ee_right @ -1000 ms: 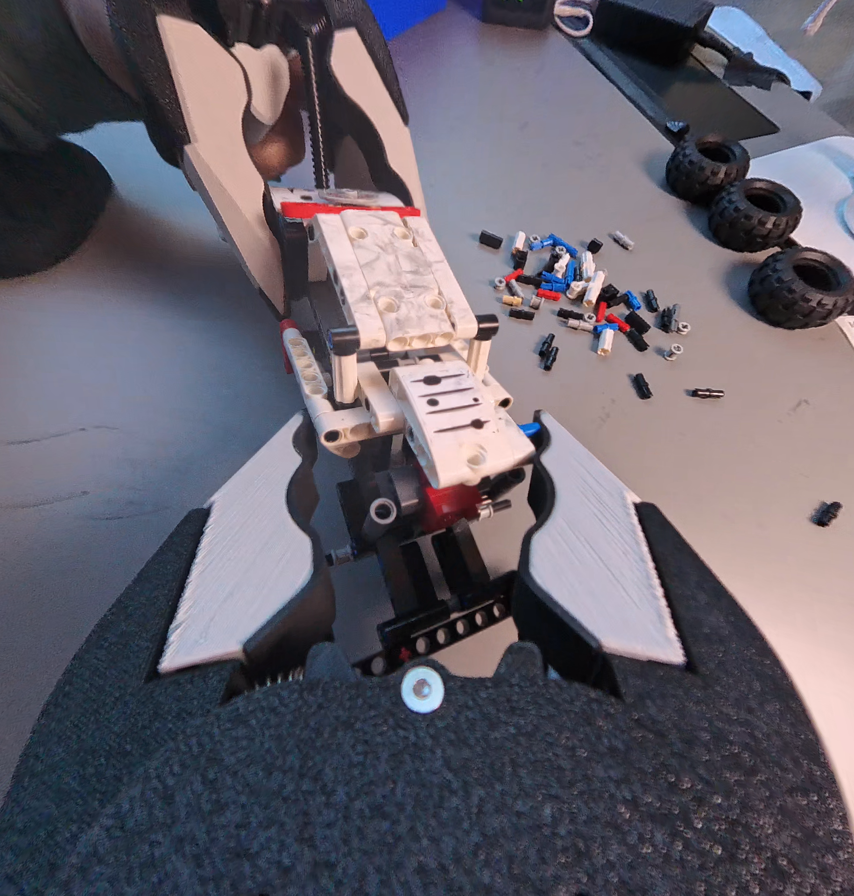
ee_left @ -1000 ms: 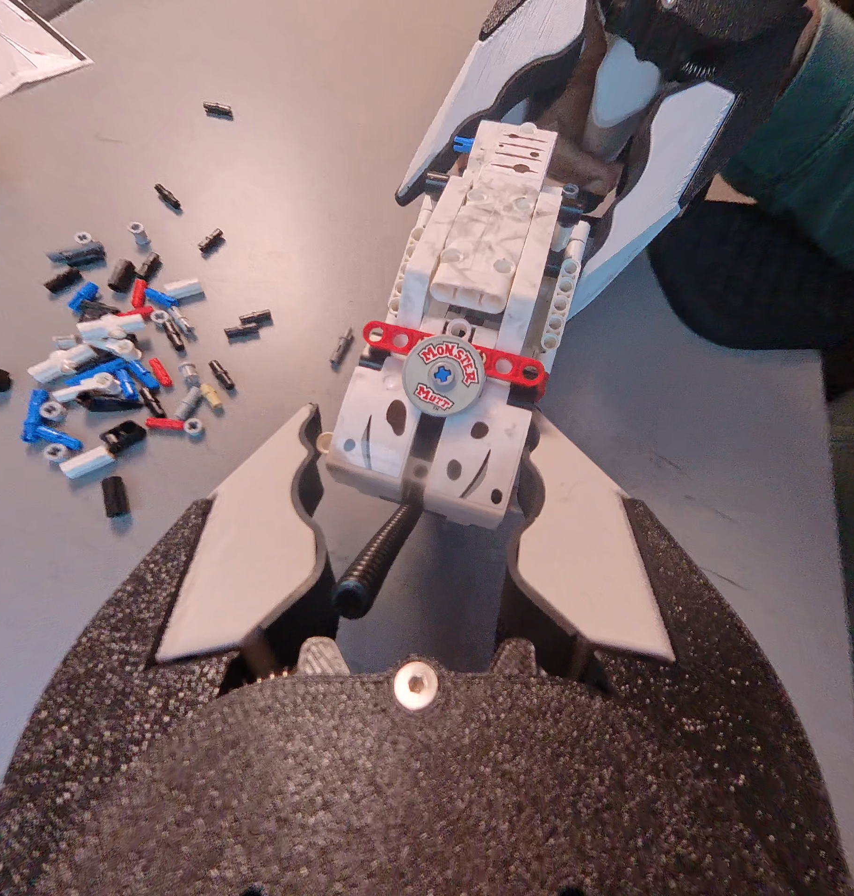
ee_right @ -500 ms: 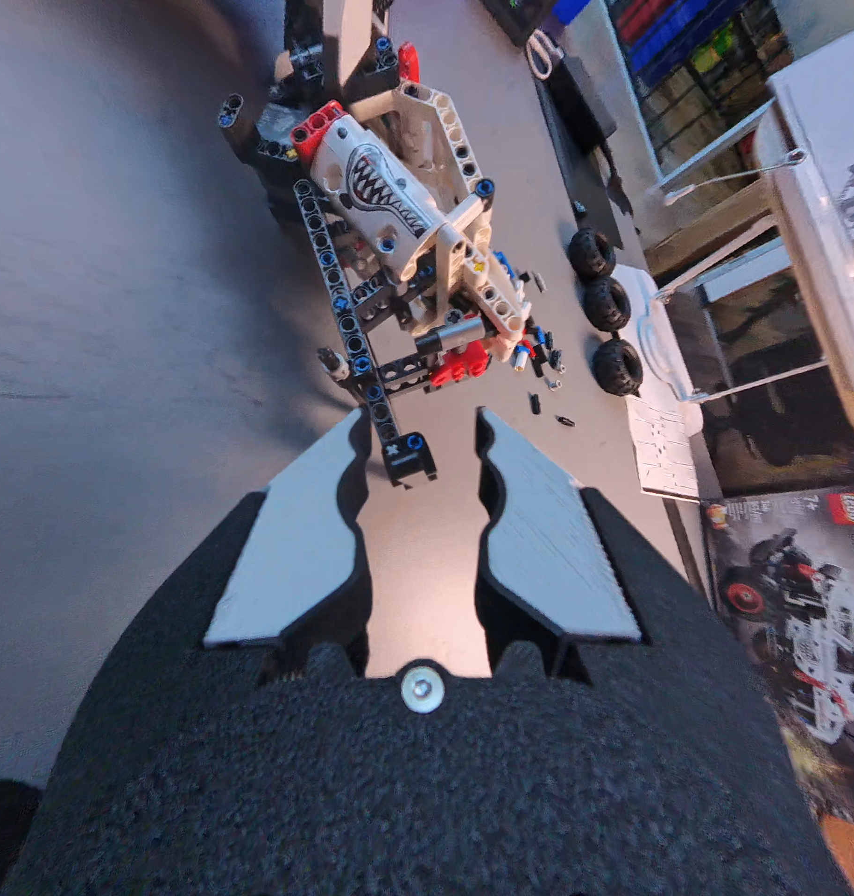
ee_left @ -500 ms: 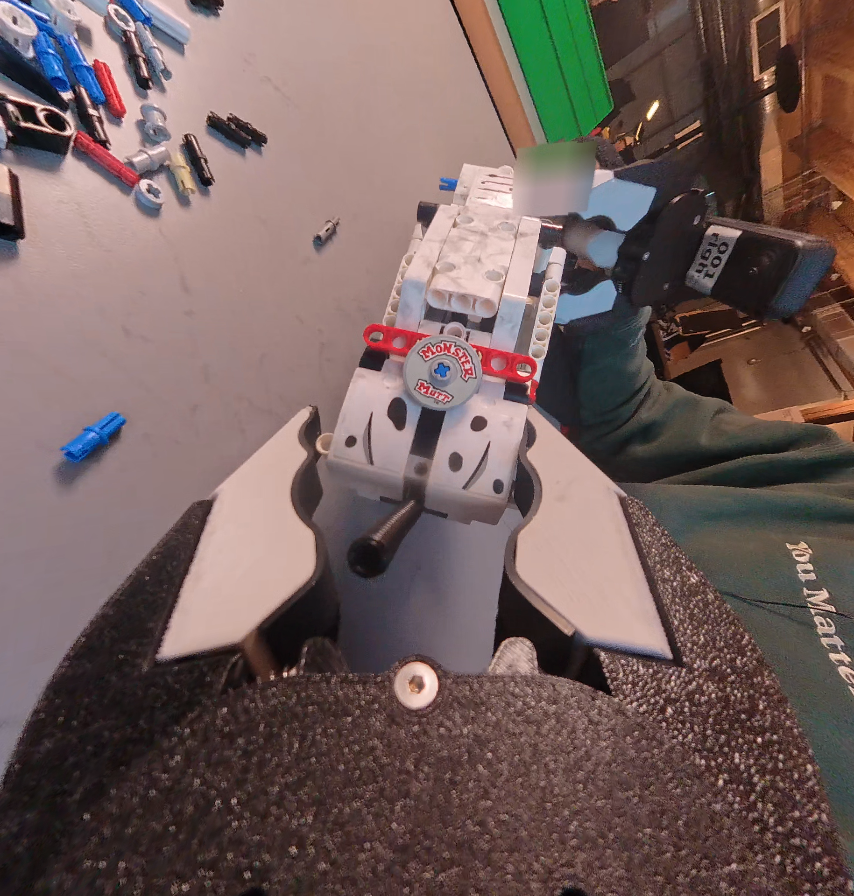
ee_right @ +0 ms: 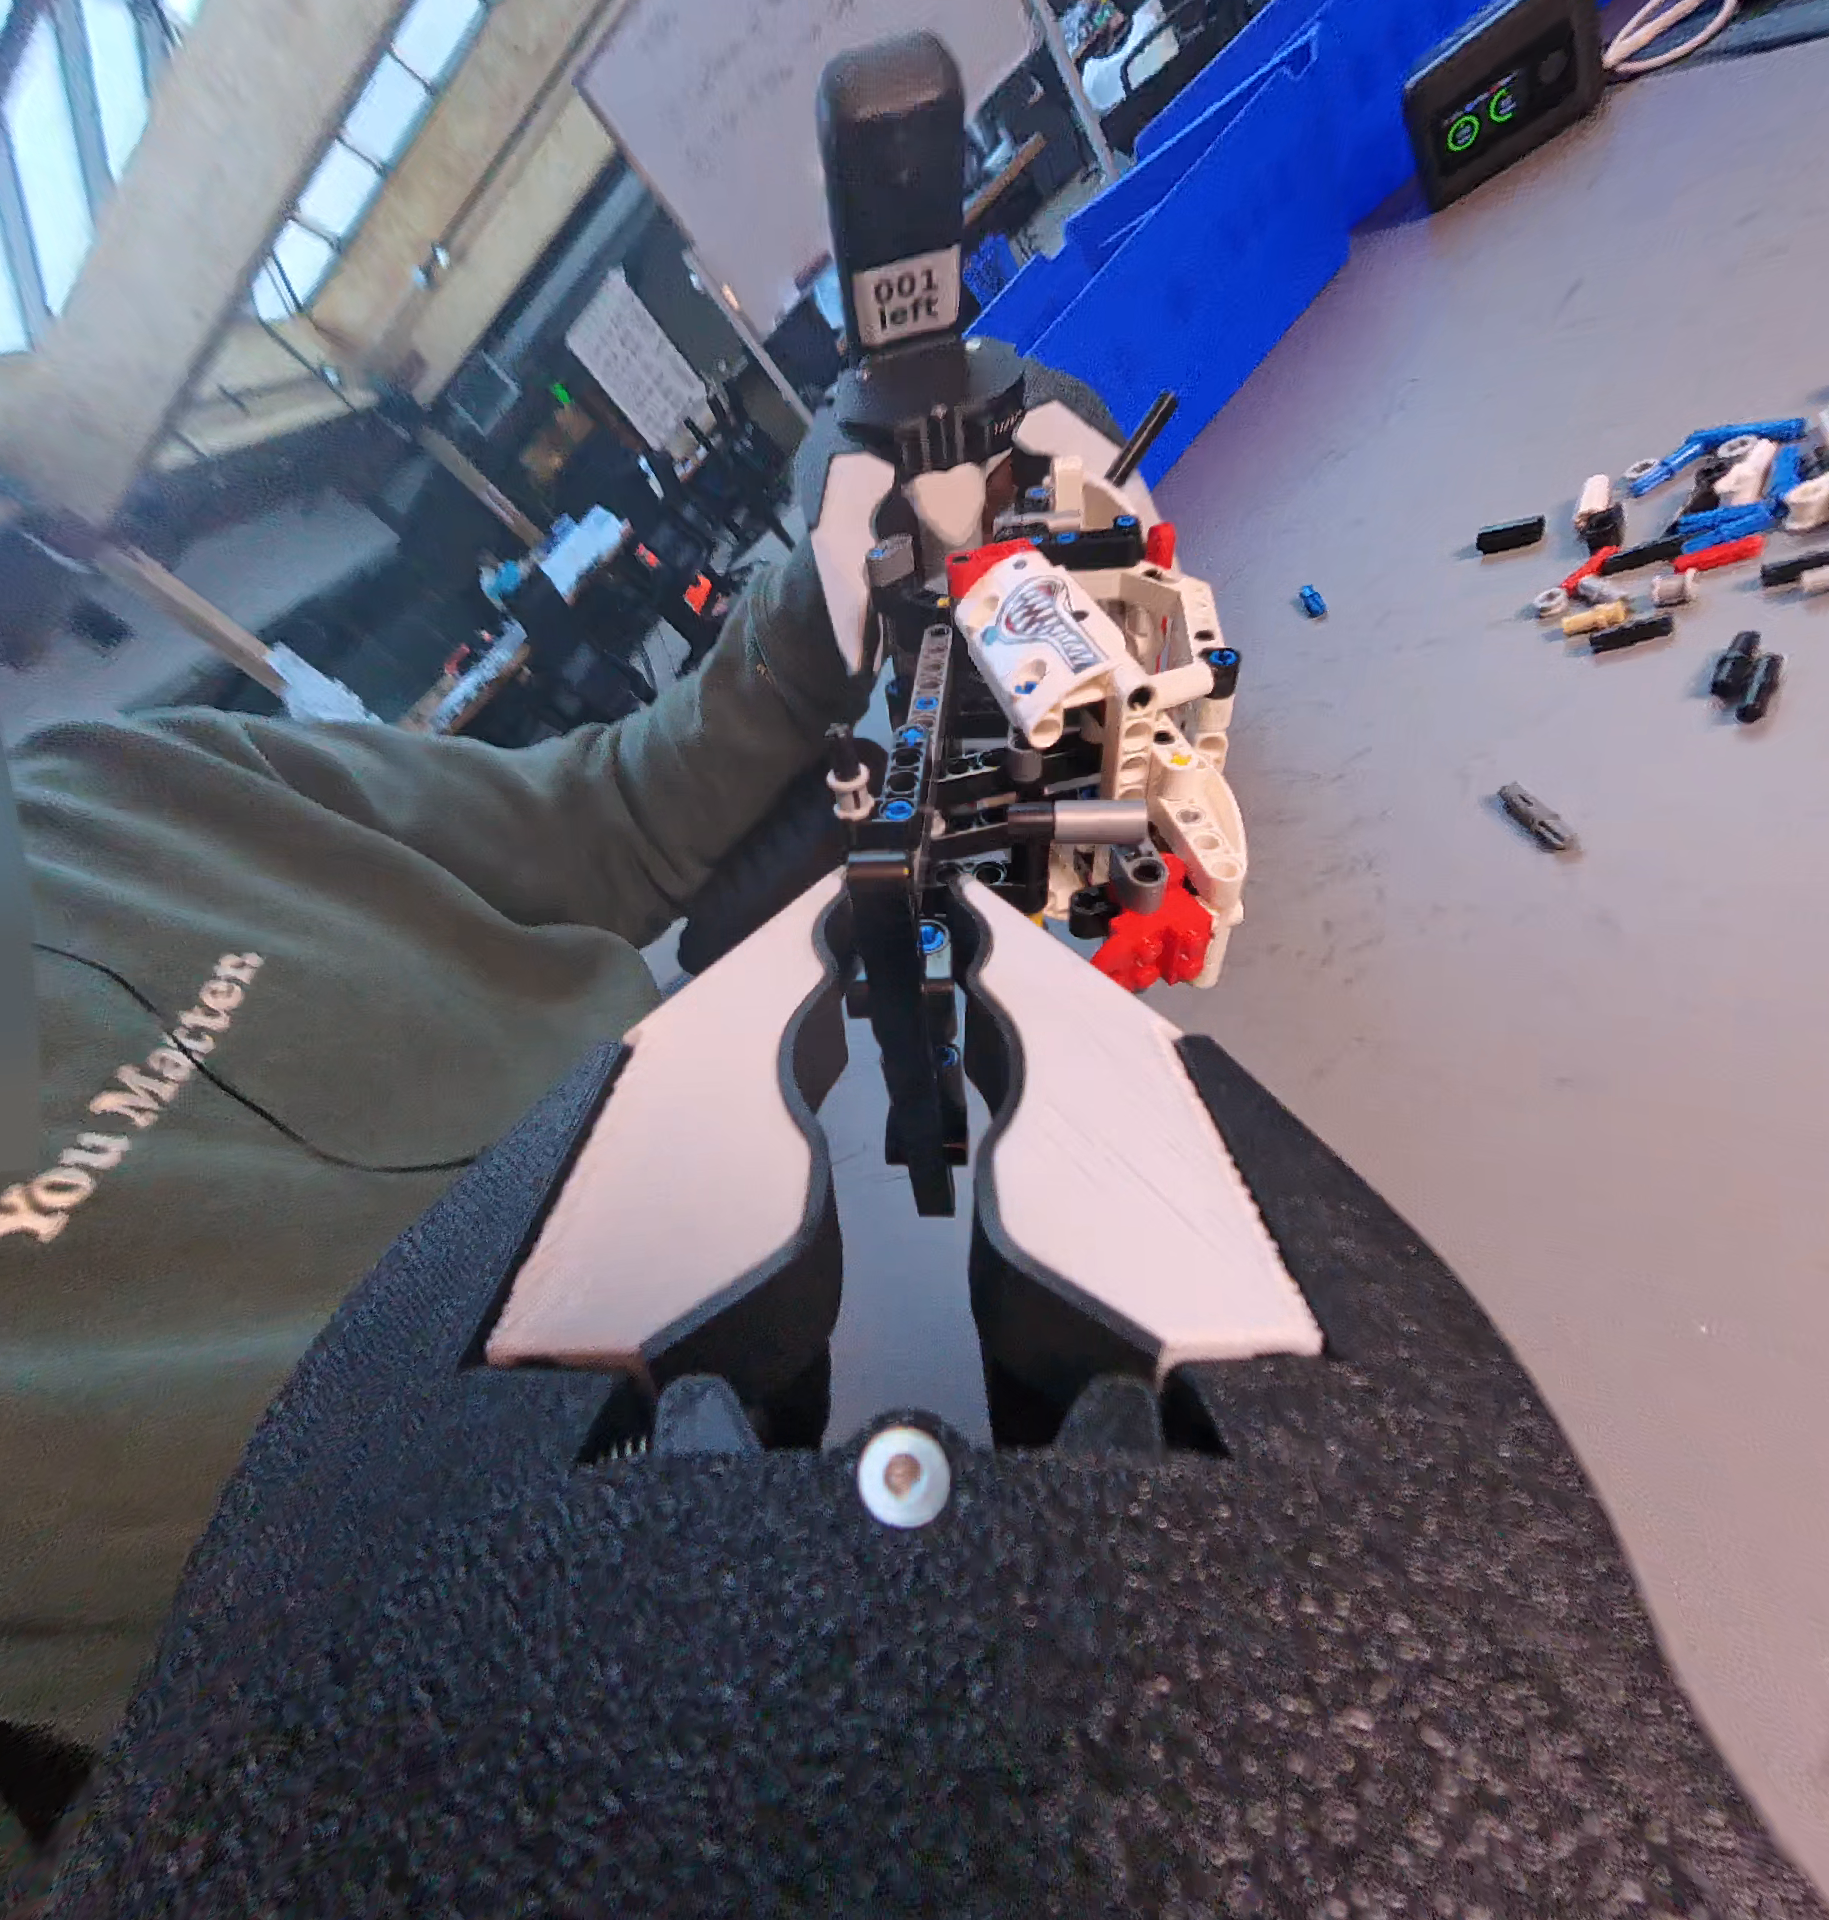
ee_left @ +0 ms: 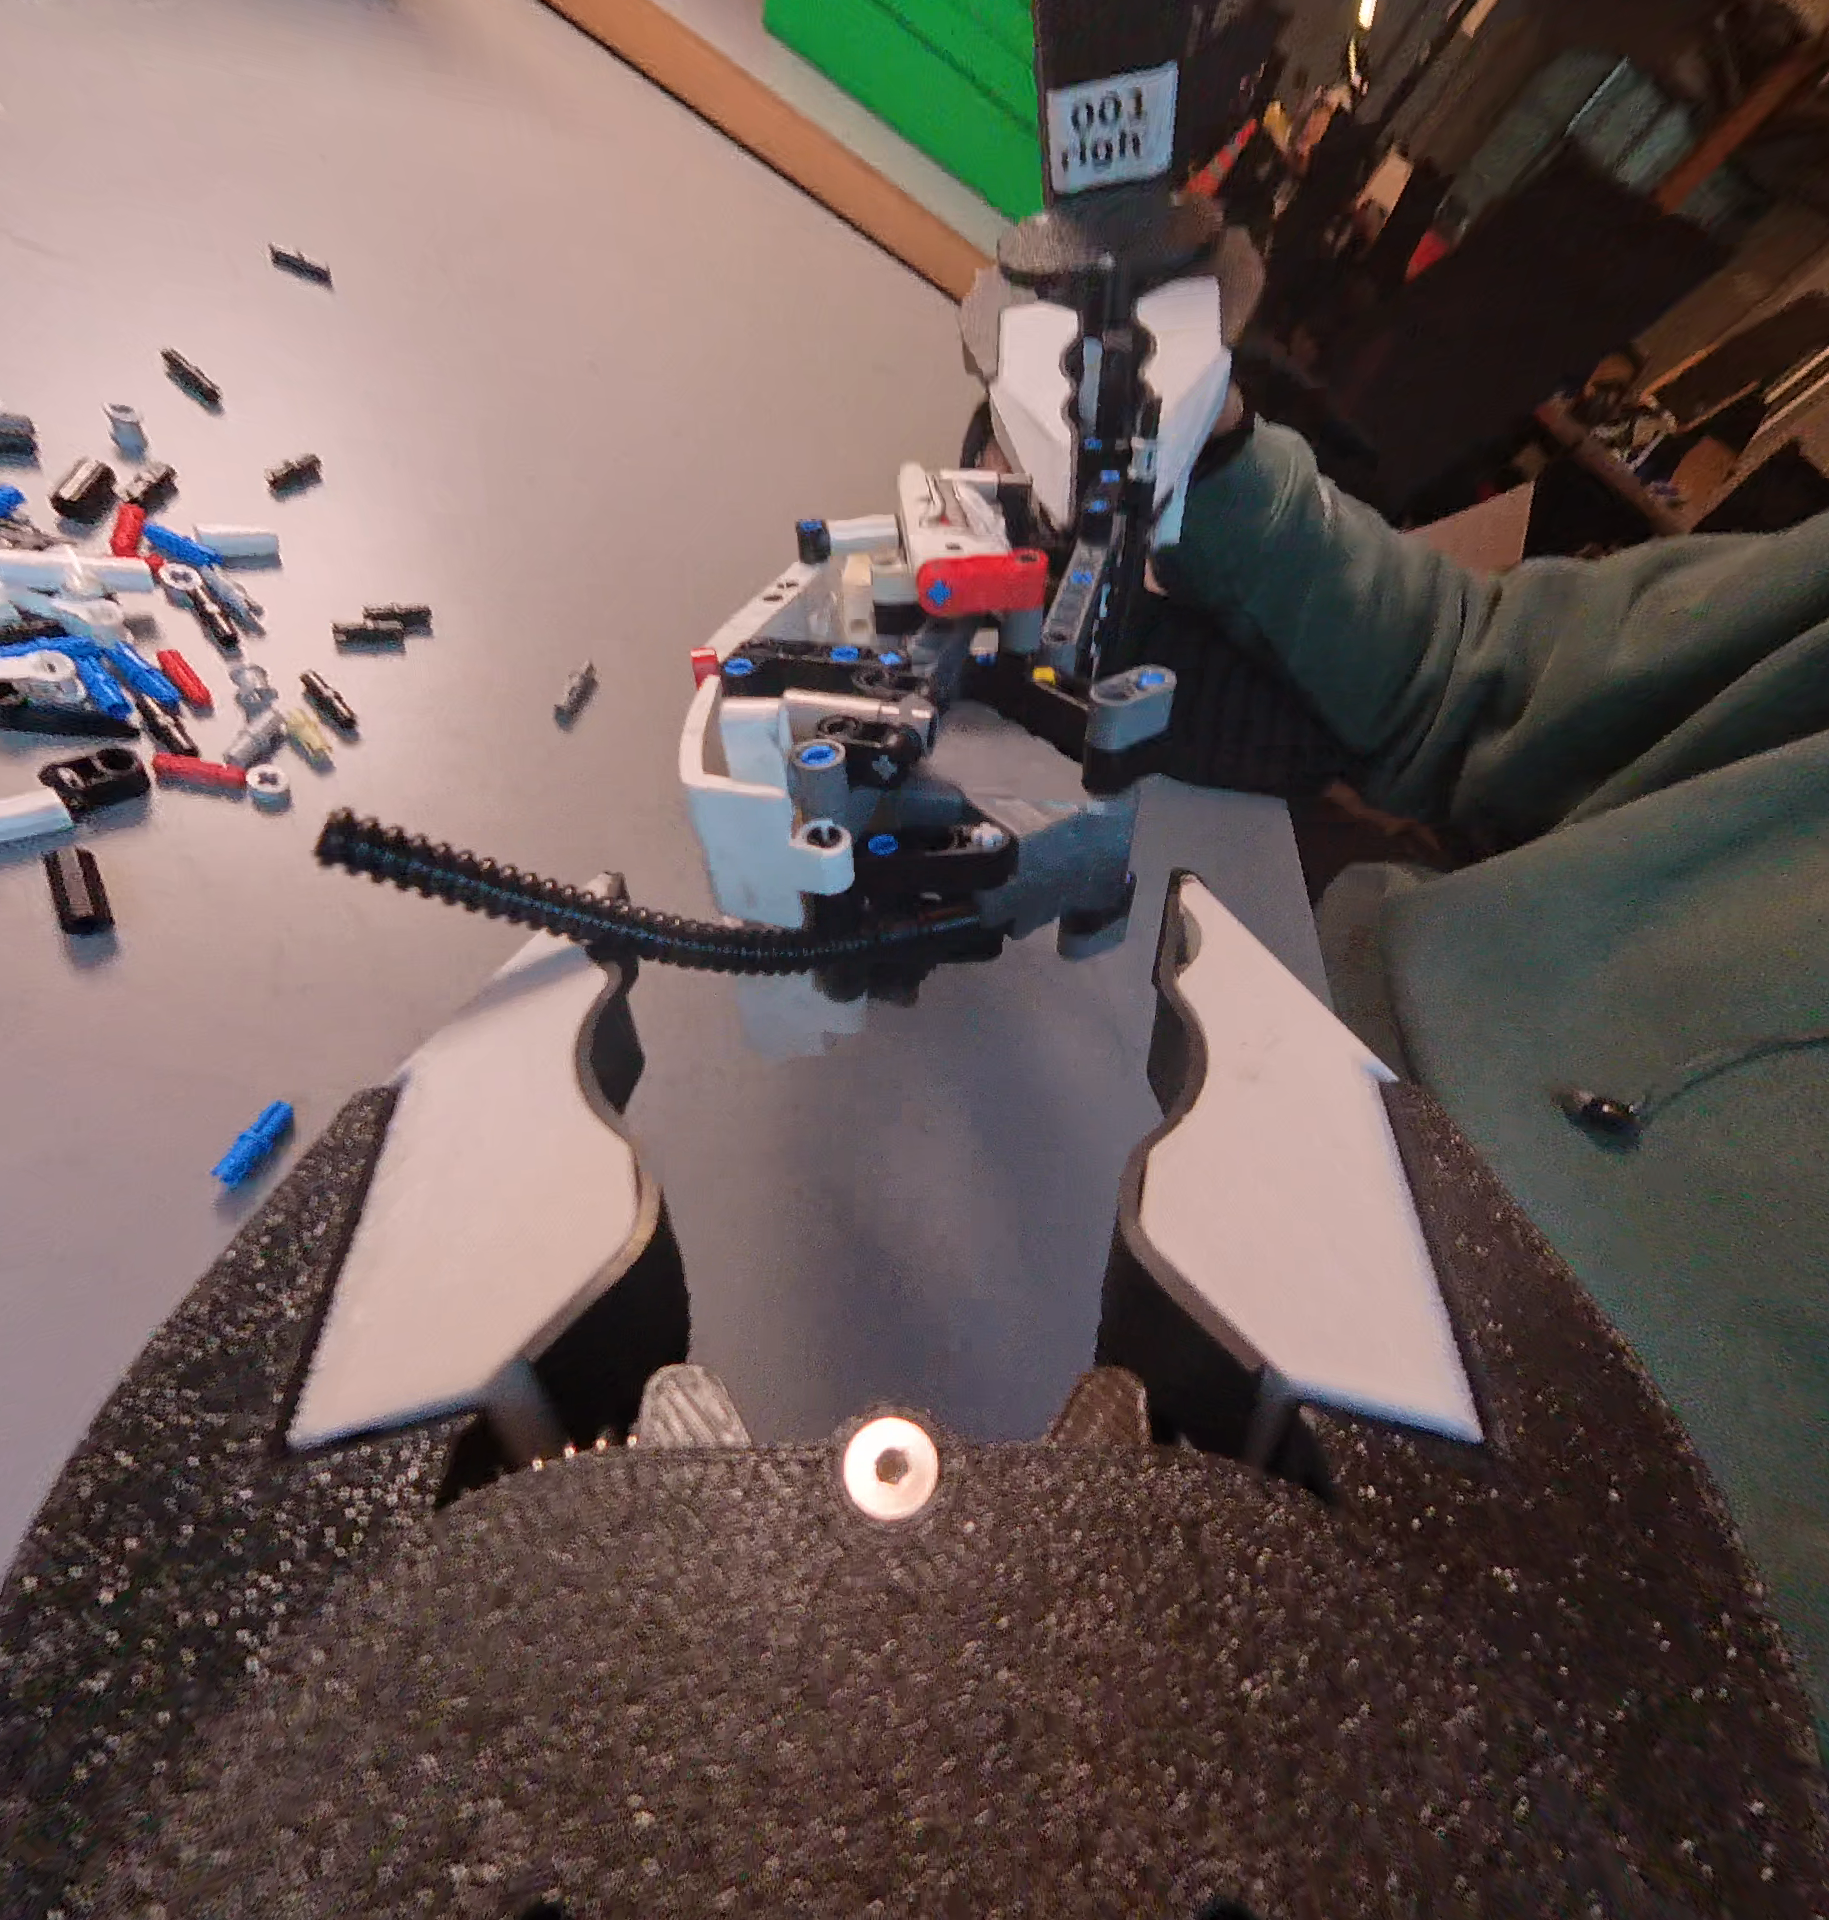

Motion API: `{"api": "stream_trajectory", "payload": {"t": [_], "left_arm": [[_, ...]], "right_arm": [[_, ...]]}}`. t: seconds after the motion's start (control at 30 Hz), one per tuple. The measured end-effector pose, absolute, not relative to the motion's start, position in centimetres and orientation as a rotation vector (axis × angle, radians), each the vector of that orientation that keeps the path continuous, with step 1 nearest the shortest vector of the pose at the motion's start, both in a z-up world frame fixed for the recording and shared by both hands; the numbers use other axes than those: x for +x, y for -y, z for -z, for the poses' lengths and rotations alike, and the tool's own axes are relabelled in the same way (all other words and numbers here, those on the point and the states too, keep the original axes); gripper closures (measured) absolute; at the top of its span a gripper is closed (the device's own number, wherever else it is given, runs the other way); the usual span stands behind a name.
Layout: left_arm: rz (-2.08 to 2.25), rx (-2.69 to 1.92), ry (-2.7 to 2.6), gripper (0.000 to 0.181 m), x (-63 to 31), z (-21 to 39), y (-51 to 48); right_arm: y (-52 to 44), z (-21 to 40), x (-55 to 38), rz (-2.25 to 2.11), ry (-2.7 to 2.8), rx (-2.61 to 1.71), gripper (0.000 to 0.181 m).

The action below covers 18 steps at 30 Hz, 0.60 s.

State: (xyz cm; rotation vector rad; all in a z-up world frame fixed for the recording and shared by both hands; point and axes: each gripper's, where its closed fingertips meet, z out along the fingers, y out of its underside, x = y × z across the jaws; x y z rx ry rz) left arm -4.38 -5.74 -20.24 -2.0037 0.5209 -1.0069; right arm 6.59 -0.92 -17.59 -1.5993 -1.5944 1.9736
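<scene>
While the right tool pinches the toy truck frame's black beam, the left tool gapes, seemingly empty, loose pieces at ten o'clock.

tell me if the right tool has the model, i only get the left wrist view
observer: yes, the right tool is shut on the black beam of the model
operator: anything on the side i can't see
observer: a white panel with a toothy mouth sticker
operator: what's past the loose parts
observer: a blue bin, with a black device showing green lights beside it
</scene>
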Motion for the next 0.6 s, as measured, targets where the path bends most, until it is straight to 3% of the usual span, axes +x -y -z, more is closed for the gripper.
{"api": "stream_trajectory", "payload": {"t": [0.37,0.6], "left_arm": [[0.876,-2.354,-0.793,0.103,-5.0,25.3,12.2],[0.433,-1.974,-0.672,0.097,-6.0,20.2,5.7]], "right_arm": [[-3.0,19.8,5.4,-2.092,1.230,-1.943,0.165],[-5.2,20.2,4.5,-2.026,1.058,-2.017,0.149]]}}
